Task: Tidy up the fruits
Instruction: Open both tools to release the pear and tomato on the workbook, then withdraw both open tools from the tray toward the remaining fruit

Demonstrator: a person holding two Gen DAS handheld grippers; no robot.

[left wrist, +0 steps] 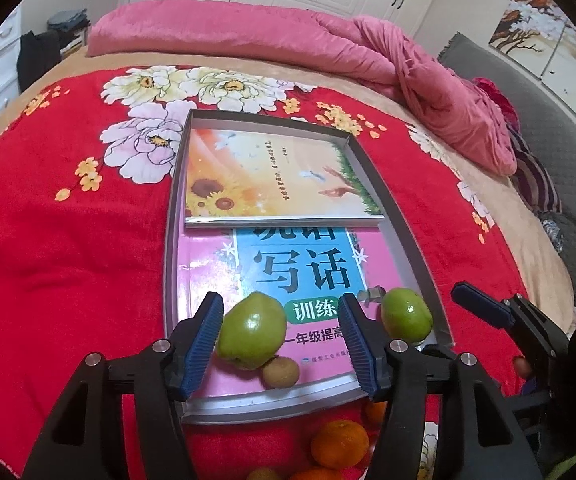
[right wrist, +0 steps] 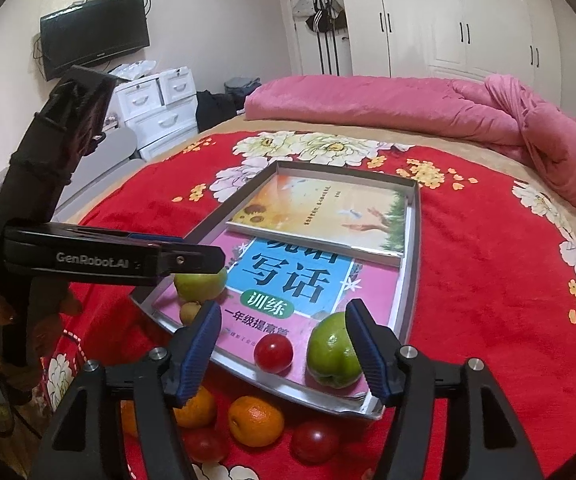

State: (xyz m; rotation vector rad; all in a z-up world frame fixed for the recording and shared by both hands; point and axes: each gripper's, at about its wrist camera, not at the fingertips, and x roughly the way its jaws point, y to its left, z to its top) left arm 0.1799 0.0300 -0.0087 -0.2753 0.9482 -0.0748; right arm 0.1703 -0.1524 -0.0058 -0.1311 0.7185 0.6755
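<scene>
A: From the left wrist, nearest the lens are an orange (left wrist: pixel 340 449) and other small fruits on the red blanket (left wrist: pixel 67 280), under the left gripper (left wrist: pixel 283 344), on the camera's side of the tray (left wrist: pixel 408 240).

B: And its jaws?

A: Spread, gripping nothing. A green apple (left wrist: pixel 251 332) sits between the fingers, close to the left pad, inside the tray on a pink book (left wrist: pixel 207 276). A kiwi (left wrist: pixel 281 372) touches it from below. A second green apple (left wrist: pixel 406 314) lies just past the right finger, in the tray's near right corner.

B: The right wrist?

A: Closest are an orange (right wrist: pixel 255 420) and a red fruit (right wrist: pixel 315 440) on the blanket, just before the tray rim. The right gripper (right wrist: pixel 283 354) is released, empty. Between its fingers, within the tray, lie a red fruit (right wrist: pixel 273 353) and a green apple (right wrist: pixel 332 356) against the right pad. The left gripper reaches in from the left over the first apple.
</scene>
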